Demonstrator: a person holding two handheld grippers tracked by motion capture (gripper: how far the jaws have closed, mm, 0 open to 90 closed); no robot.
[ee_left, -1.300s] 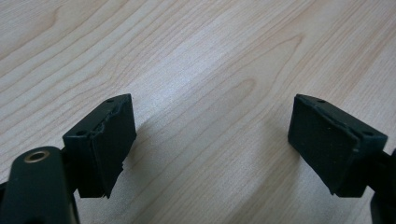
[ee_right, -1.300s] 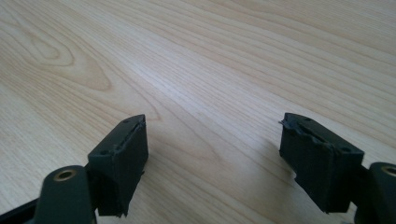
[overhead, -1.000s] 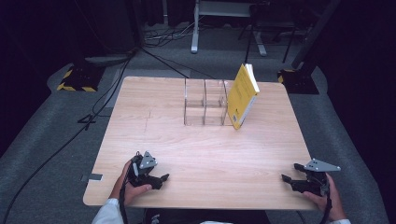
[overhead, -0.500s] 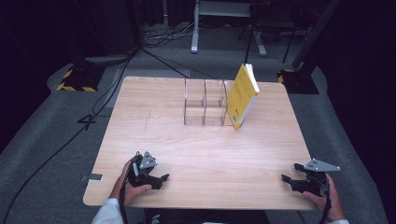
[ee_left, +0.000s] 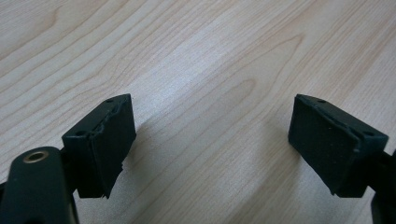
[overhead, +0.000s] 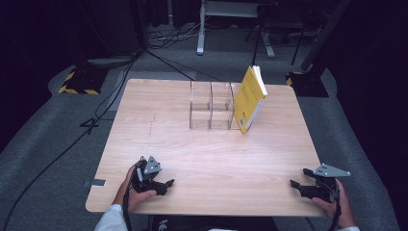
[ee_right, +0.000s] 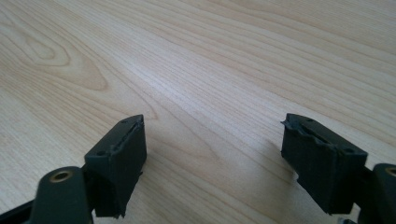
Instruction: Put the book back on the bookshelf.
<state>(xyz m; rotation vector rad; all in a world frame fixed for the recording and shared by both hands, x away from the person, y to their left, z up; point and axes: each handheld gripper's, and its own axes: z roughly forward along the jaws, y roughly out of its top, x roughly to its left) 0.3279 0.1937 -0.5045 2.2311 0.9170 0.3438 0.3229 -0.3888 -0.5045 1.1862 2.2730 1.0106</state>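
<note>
A yellow book [overhead: 250, 98] stands tilted at the right end of a clear plastic rack [overhead: 211, 106], leaning against it, at the far middle of the wooden table [overhead: 207, 149]. My left gripper [overhead: 168, 184] rests near the table's front left edge, held by a hand, jaws wide apart over bare wood. In its own view the left gripper [ee_left: 210, 140] is open with nothing between the pads. My right gripper [overhead: 292, 184] rests by the front right corner. The right gripper [ee_right: 212, 154] is open too, only table grain between its jaws.
Black cables [overhead: 72, 139] run over the grey floor left of the table. Stand bases with yellow-black tape [overhead: 79, 82] sit at far left, another dark base [overhead: 308, 82] at far right, and a white frame [overhead: 231, 19] stands behind.
</note>
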